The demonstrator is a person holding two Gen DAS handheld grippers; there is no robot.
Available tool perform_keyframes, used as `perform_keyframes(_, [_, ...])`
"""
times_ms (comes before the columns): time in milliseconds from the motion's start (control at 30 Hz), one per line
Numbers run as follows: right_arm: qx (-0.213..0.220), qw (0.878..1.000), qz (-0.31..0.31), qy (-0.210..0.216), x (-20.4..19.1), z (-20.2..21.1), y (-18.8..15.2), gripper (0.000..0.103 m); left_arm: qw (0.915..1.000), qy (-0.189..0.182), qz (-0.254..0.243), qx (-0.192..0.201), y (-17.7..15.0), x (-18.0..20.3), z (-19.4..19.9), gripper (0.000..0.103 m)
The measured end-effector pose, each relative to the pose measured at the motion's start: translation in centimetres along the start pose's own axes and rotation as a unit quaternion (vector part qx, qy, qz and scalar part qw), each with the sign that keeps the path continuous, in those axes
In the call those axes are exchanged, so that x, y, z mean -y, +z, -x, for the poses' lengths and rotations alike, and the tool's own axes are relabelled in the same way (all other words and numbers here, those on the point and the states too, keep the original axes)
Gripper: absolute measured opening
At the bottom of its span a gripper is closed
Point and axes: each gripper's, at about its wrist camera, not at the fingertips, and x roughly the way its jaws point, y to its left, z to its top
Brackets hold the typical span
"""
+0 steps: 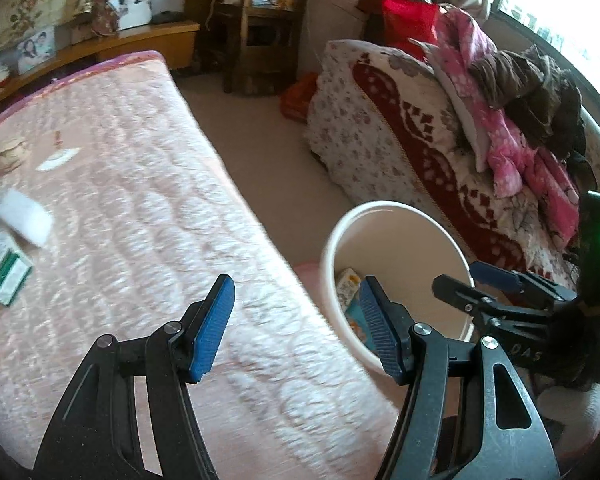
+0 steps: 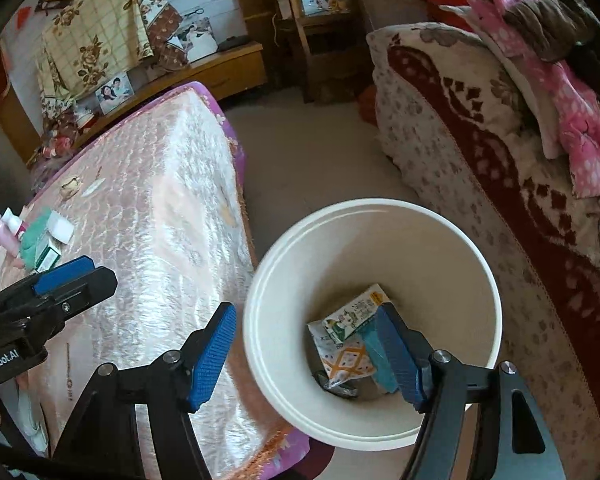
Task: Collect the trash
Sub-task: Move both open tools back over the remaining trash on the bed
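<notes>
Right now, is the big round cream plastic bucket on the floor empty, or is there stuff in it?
Not empty. The cream plastic bucket holds a few crumpled printed wrappers at its bottom; most of it remains unfilled.

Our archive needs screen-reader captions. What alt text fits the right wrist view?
The open, empty right gripper hangs over a white bin holding discarded packets. Left of it is a pink quilted bed with more litter at its far edge.

The left wrist view looks steeply down over the pink bed point(image 1: 140, 200), close above it. The right wrist view looks down into the white bucket point(image 2: 380, 216). Both share bed, bucket and far shelf point(image 1: 268, 20).
</notes>
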Motion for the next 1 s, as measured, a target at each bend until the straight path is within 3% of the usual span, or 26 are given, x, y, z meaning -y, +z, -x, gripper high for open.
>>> perform_keyframes(367, [0.008,0.998,0.054,0.037,-7.4,0.6,1.8,0.071,0.9961,0.068,0.053,0.017,-1.5,-8.6,4.5,0.064])
perform_keyframes(667, [-0.008,0.991,0.110,0.077,-15.8,-1.3,1.6,0.071,0.9852,0.133,0.104,0.030,-4.0,-16.7,8.8,0.064])
perform_keyframes(1000, [-0.029,0.980,0.163,0.110,-23.8,-3.6,0.8,0.071,0.9742,0.173,0.139,0.042,-6.5,-22.0,12.1,0.064])
